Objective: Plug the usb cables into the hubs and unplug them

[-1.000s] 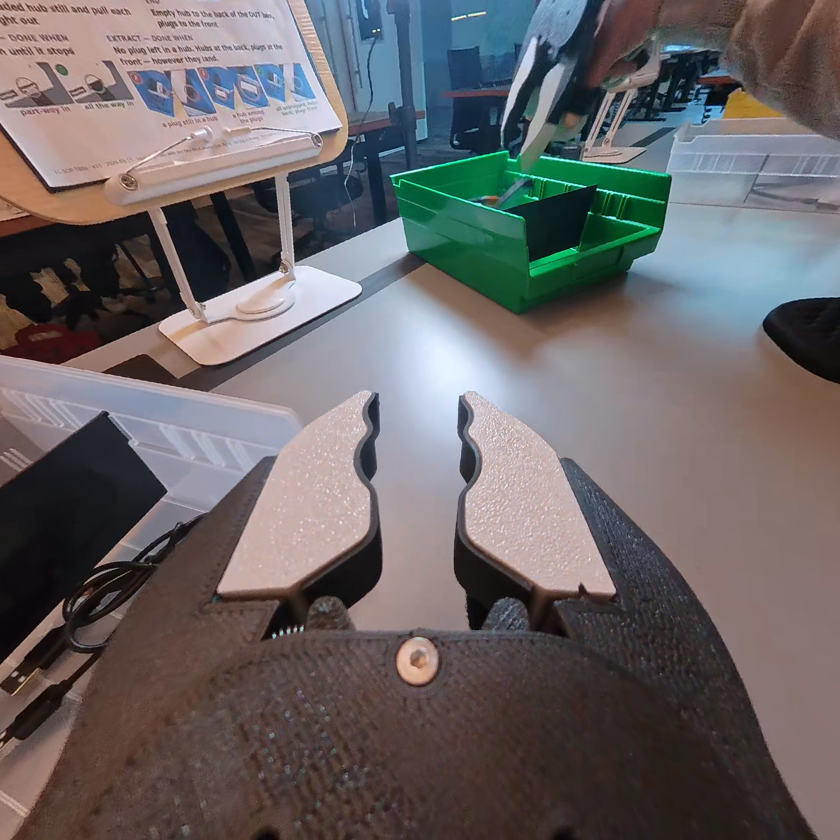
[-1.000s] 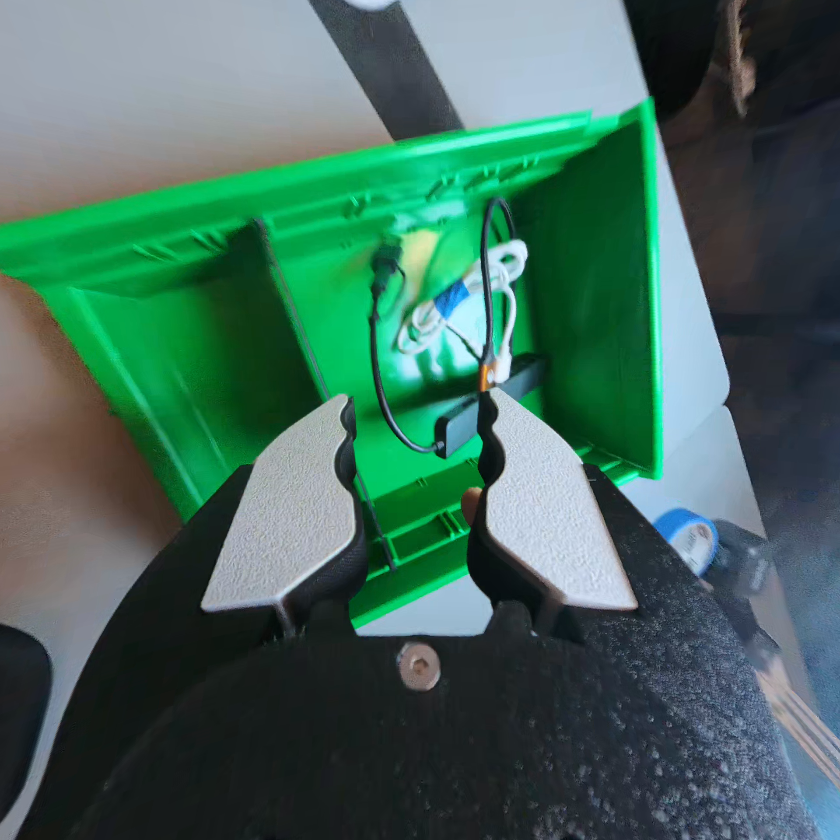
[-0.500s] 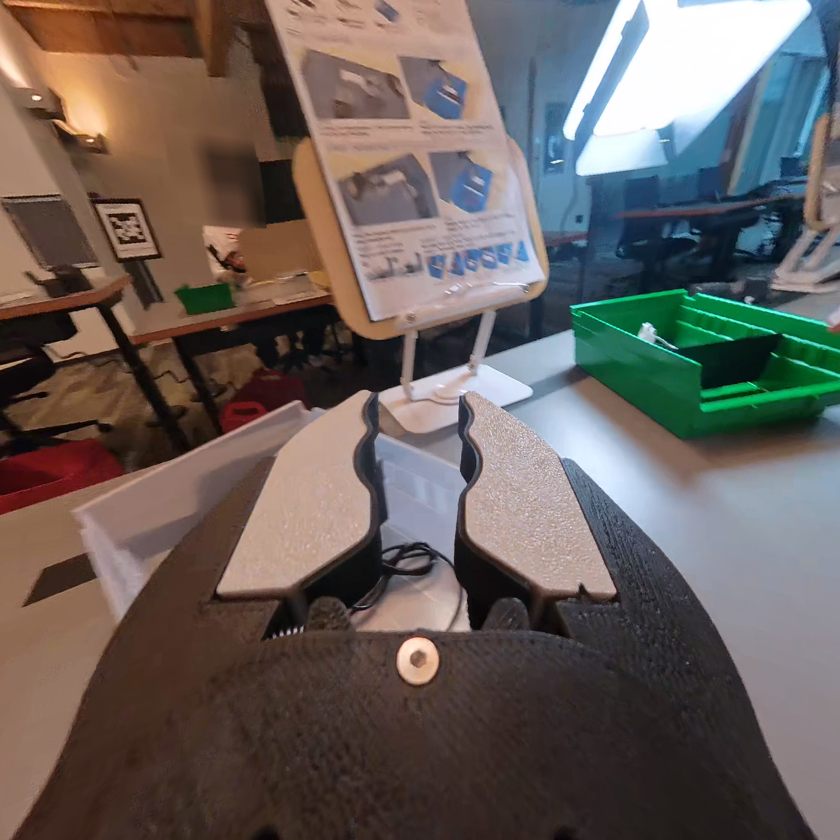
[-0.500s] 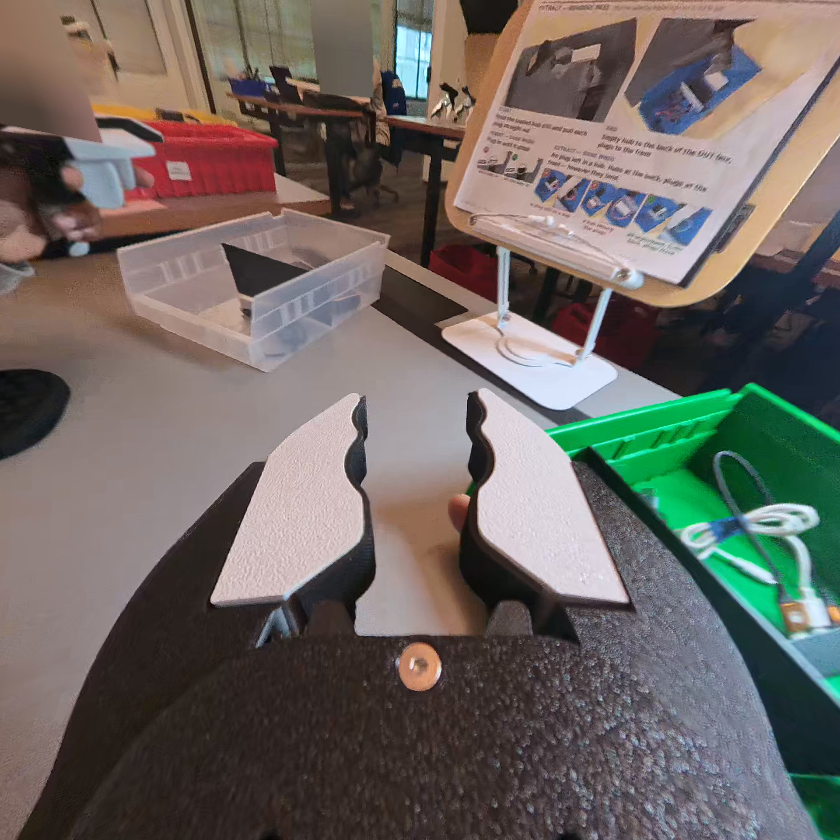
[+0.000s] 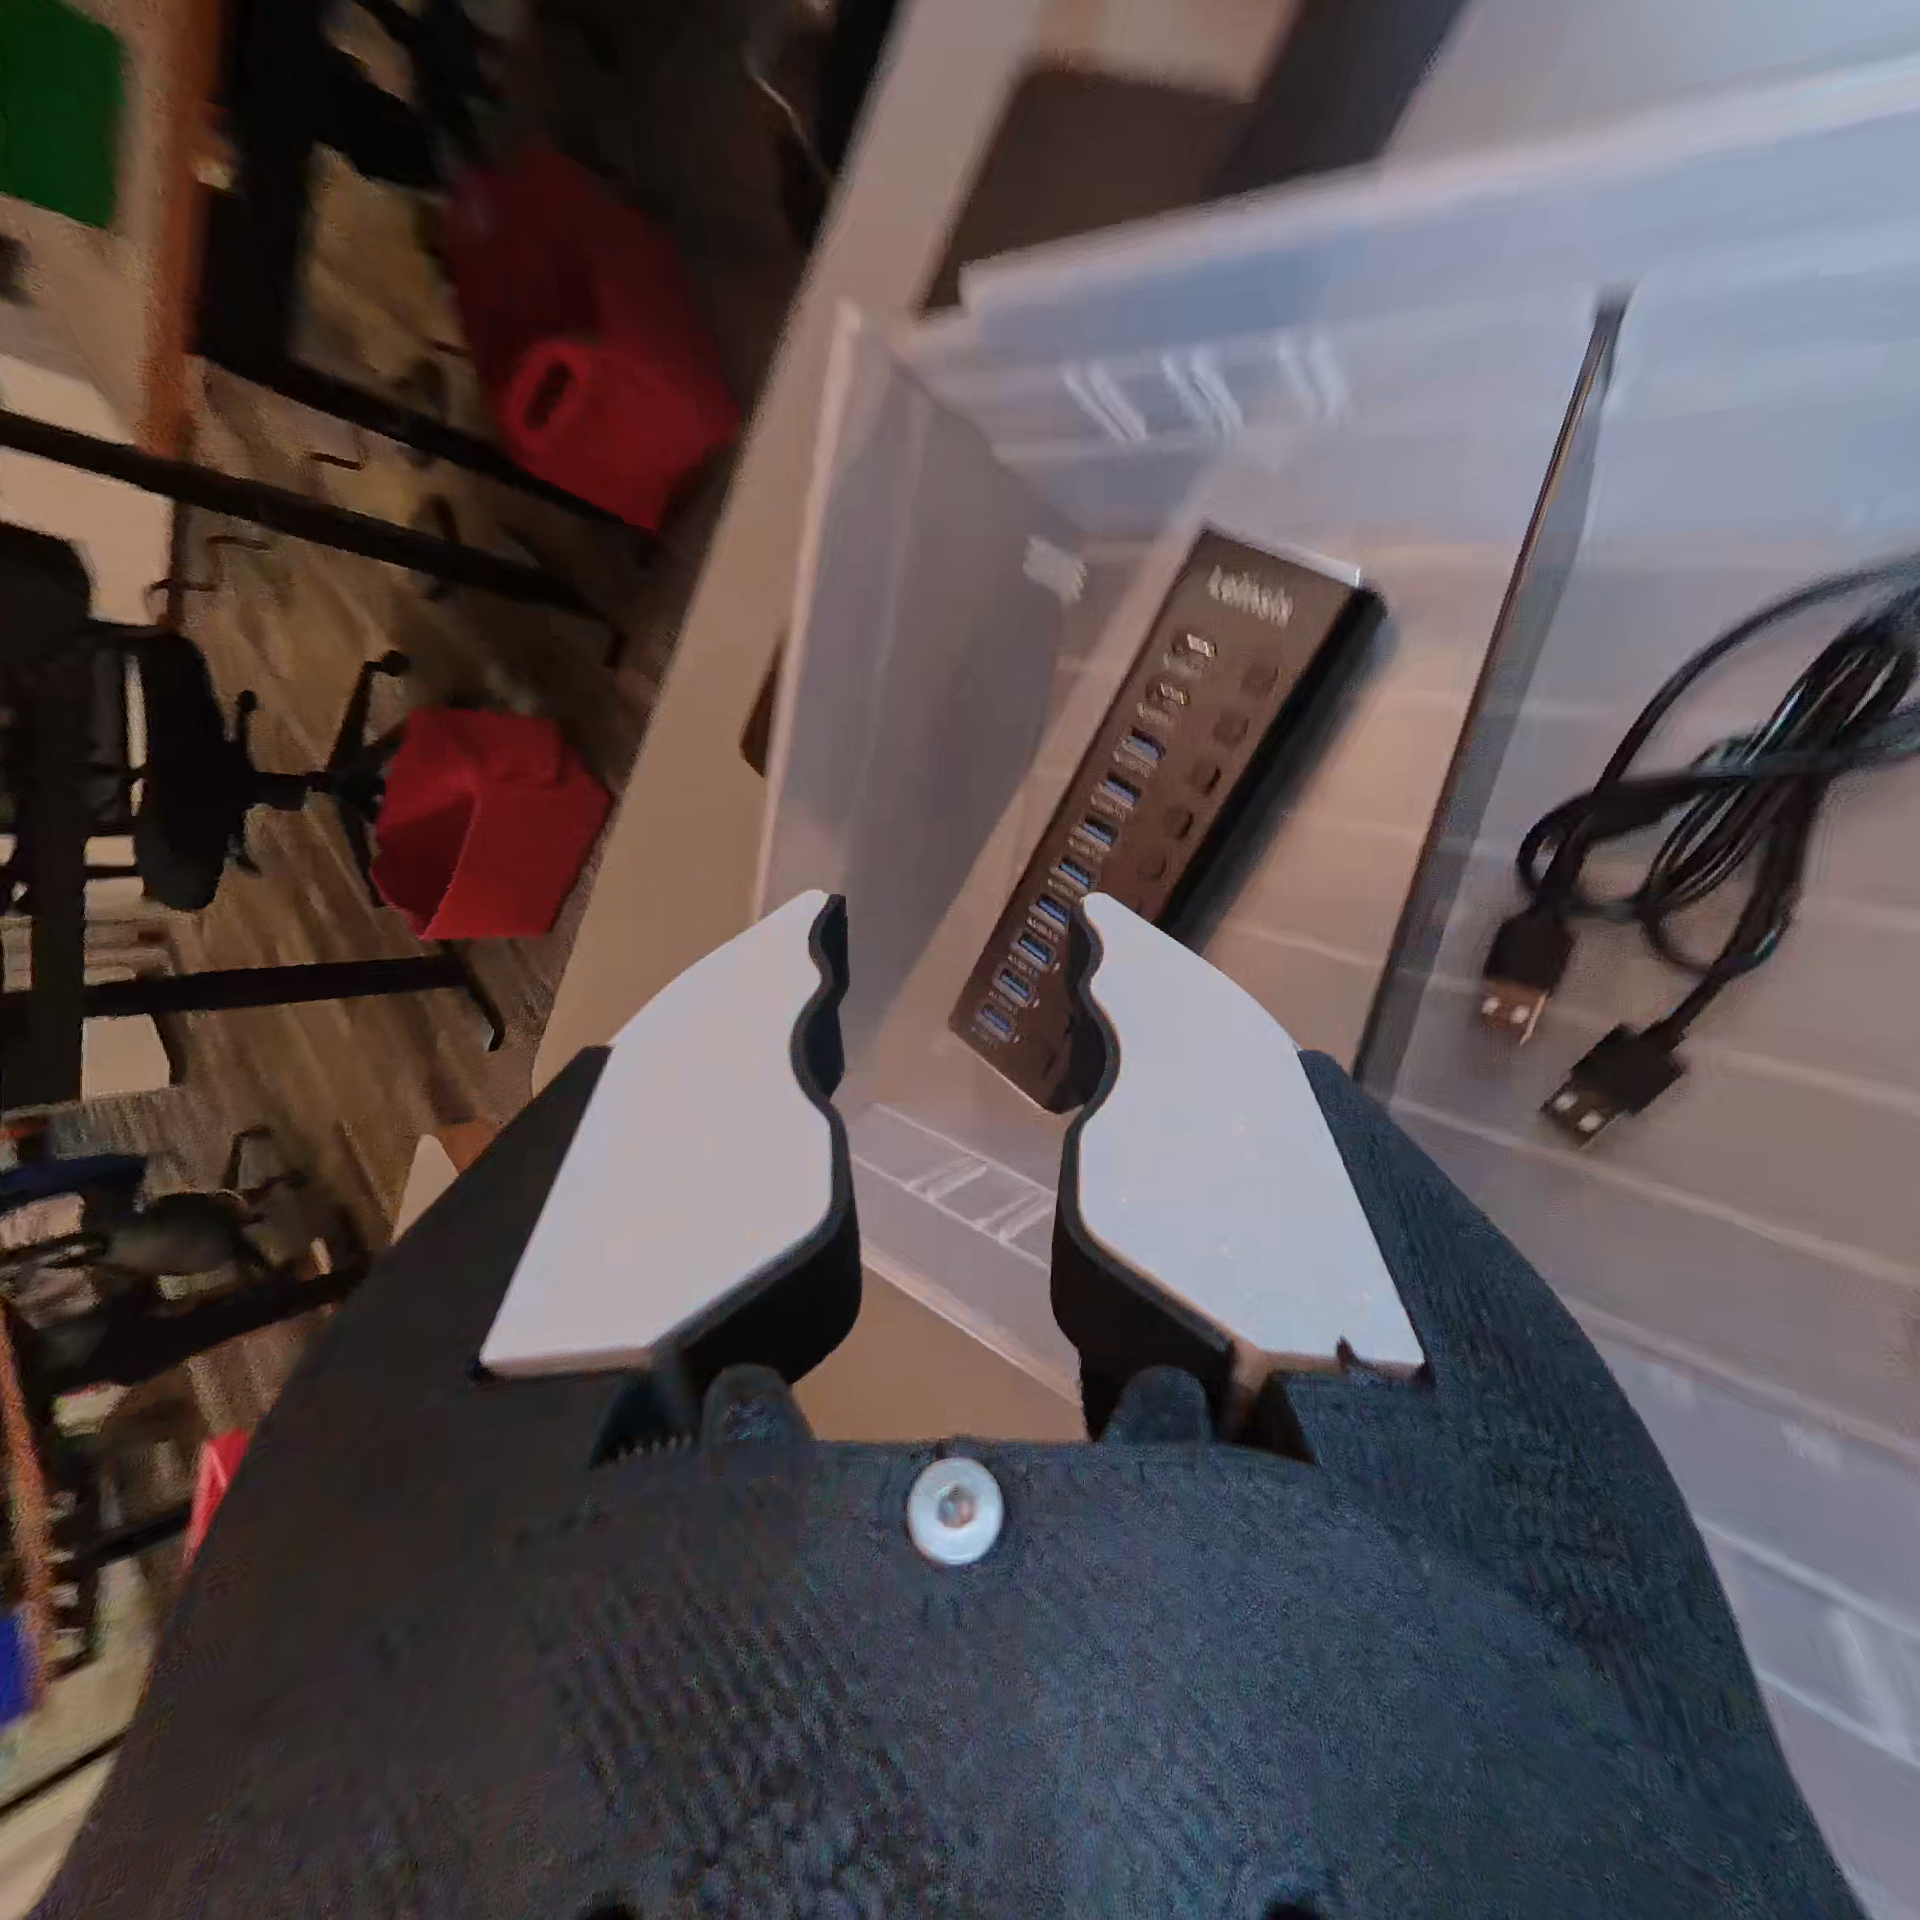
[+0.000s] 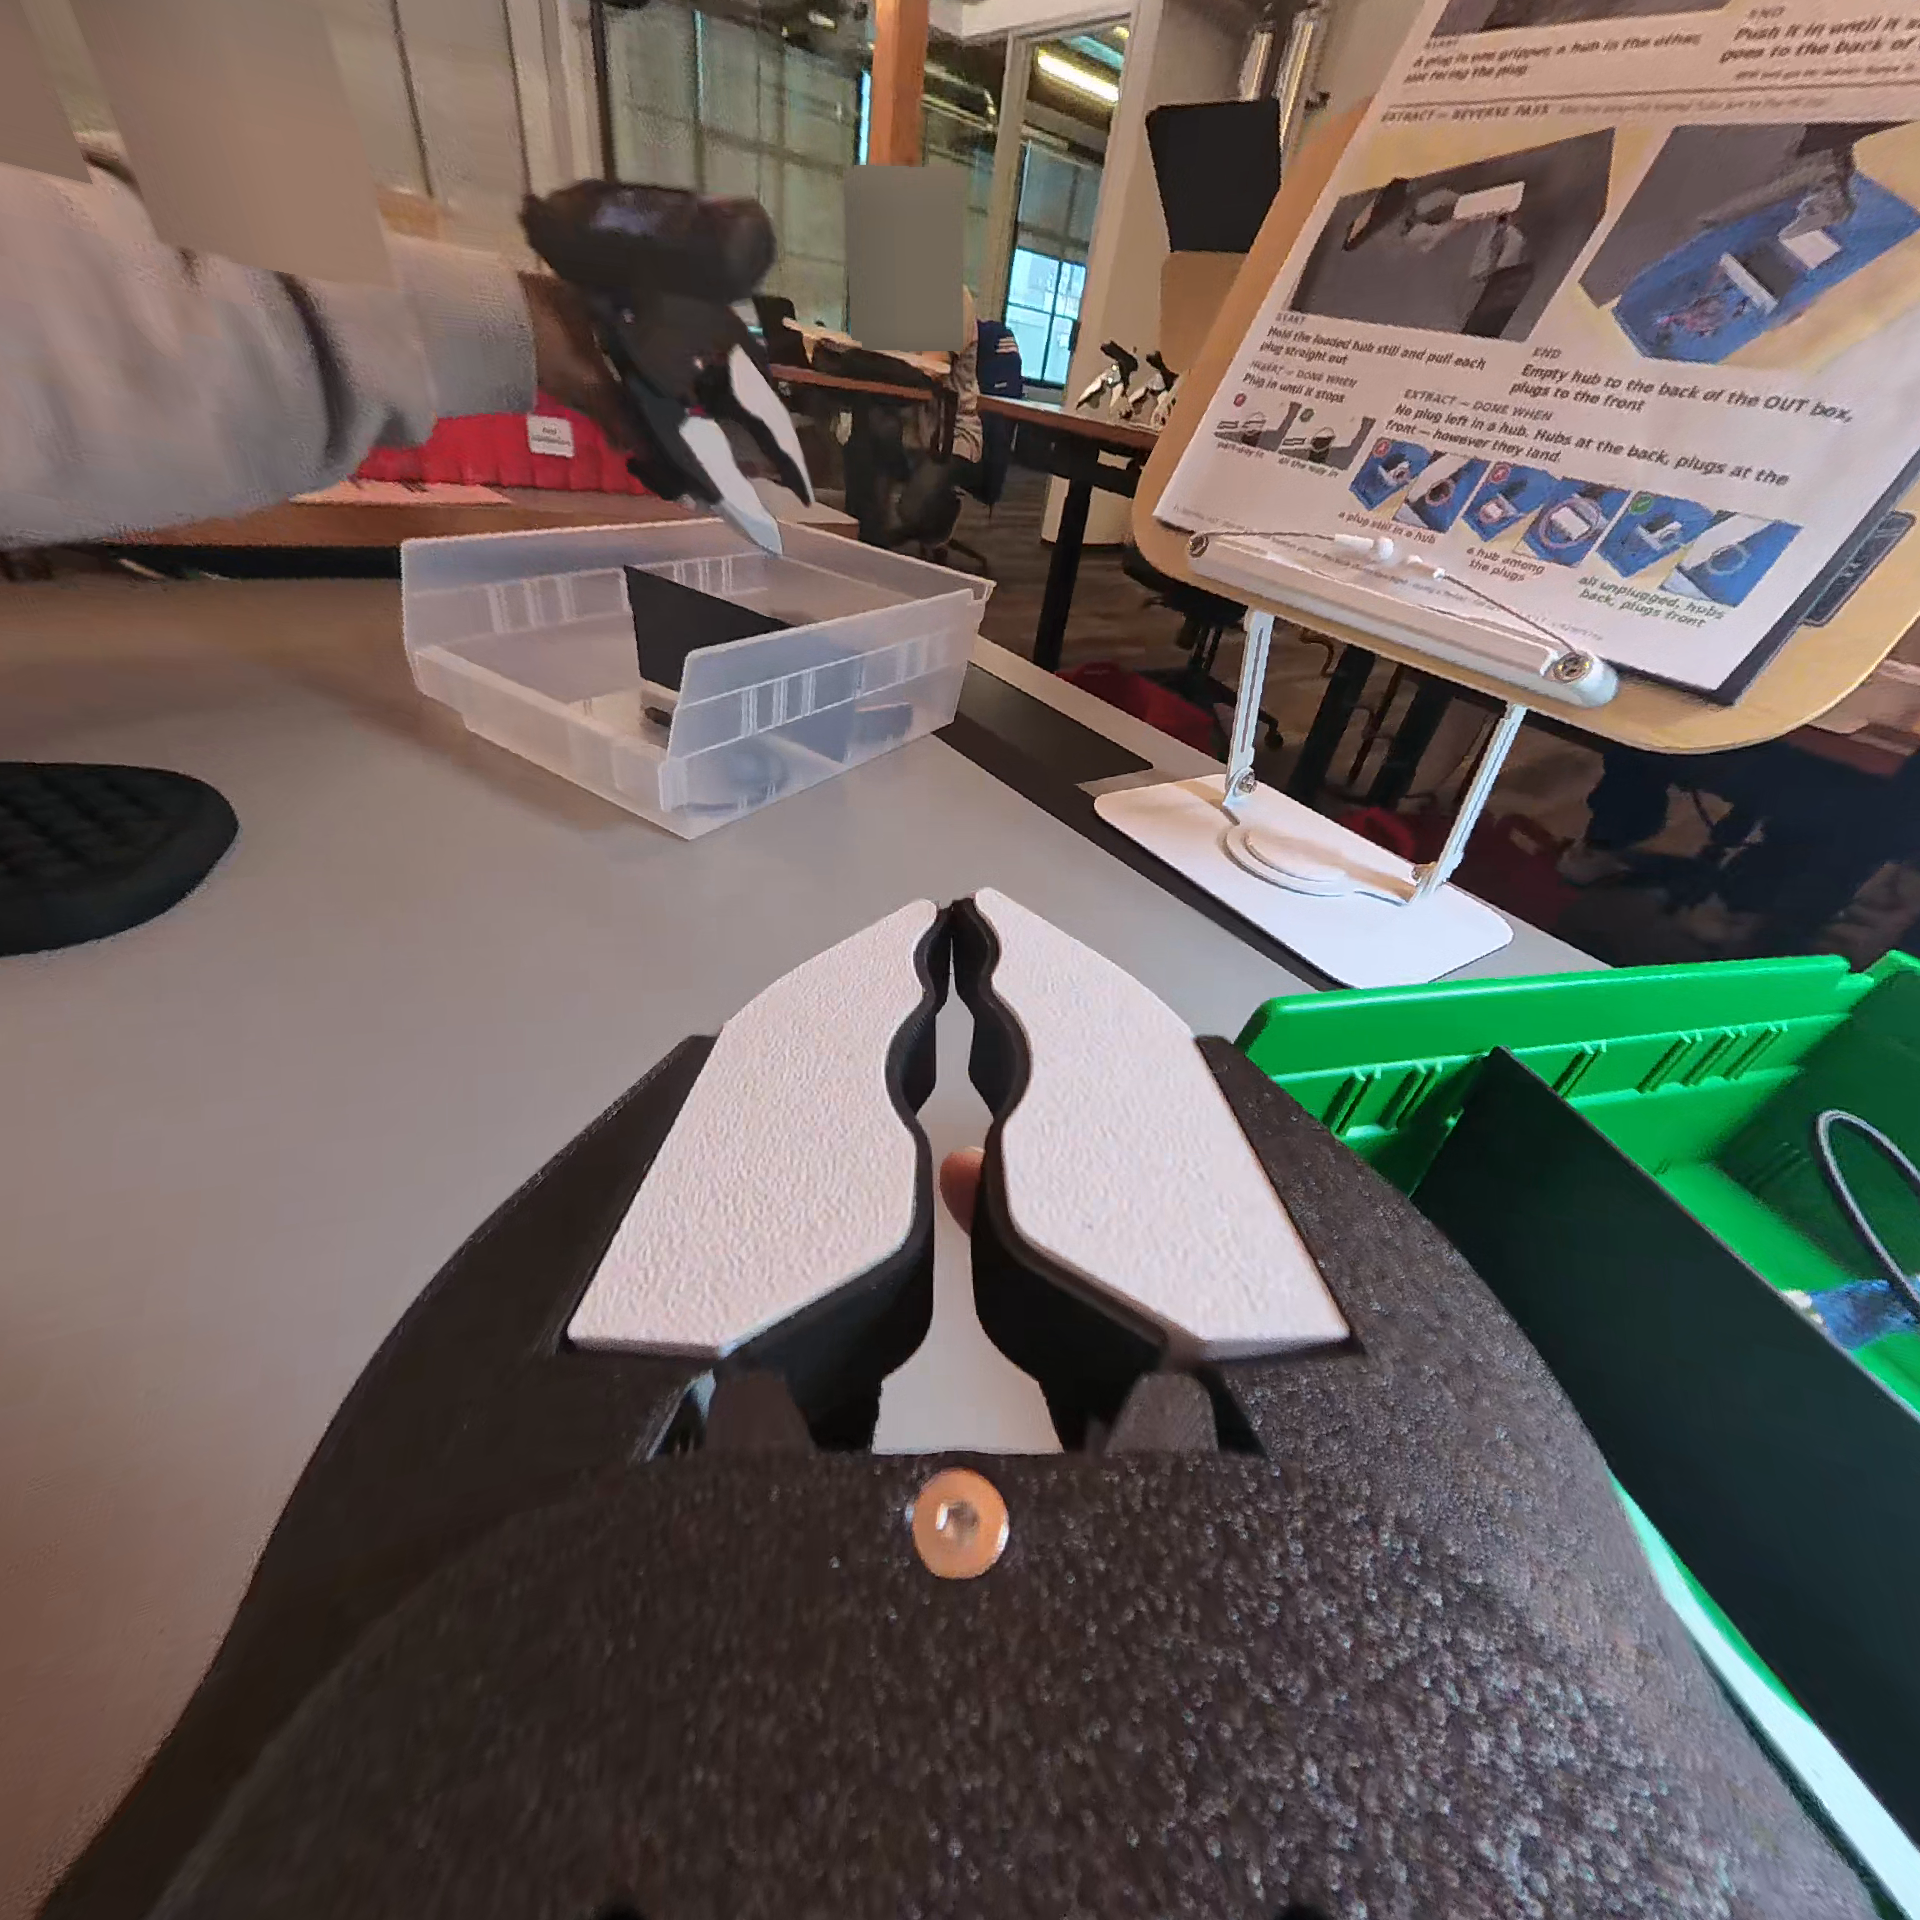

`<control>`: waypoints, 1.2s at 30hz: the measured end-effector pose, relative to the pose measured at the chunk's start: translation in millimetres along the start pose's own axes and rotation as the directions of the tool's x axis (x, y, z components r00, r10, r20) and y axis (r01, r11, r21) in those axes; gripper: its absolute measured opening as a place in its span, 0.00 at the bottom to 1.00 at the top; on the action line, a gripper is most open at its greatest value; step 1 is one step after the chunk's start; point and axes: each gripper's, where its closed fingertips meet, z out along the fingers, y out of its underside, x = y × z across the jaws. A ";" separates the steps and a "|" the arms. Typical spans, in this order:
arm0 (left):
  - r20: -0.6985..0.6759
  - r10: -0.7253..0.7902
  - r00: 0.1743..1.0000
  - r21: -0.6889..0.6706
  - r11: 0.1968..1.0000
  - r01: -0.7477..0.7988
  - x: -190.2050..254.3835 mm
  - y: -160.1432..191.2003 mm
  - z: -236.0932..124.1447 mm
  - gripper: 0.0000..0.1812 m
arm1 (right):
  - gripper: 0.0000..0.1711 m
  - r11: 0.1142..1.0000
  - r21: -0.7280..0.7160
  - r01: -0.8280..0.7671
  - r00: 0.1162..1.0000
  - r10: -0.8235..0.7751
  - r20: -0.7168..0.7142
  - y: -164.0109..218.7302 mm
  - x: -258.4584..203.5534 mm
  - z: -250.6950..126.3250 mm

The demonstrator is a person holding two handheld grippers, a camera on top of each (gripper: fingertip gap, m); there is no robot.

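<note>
Left gripper (image 5: 961, 961) gapes empty over our clear bin (image 5: 1195, 343), hub (image 5: 1174, 821) at twelve o'clock, cables (image 5: 1704, 831) at two unplugged; right gripper (image 6: 953, 914) pinched empty.

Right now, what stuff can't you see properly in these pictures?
- Near end of the black hub, left wrist view: hidden behind the left gripper fingers.
- Black cables, left wrist view: blurred and cut off by the right edge.
- Inside the green bin, right wrist view: mostly hidden by its black divider and the frame edge.
- Things in the clear bin, right wrist view: too small and hazy.
</note>
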 end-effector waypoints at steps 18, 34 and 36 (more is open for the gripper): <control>-0.581 0.097 0.808 -0.271 0.913 -0.305 58.8 33.2 95.9 0.34 | 0.06 0.991 -0.098 -0.095 0.984 0.108 0.144 39.7 -7.3 4.6; -0.321 0.143 0.936 0.486 0.873 0.033 82.5 -141.0 -105.6 0.33 | 0.11 0.997 -0.069 -0.026 0.985 0.038 0.170 20.1 -36.2 8.5; -0.339 0.168 0.926 0.590 0.804 0.070 135.3 -170.7 -132.2 0.33 | 0.16 0.997 -0.069 -0.030 0.979 0.043 0.198 15.9 -51.4 13.1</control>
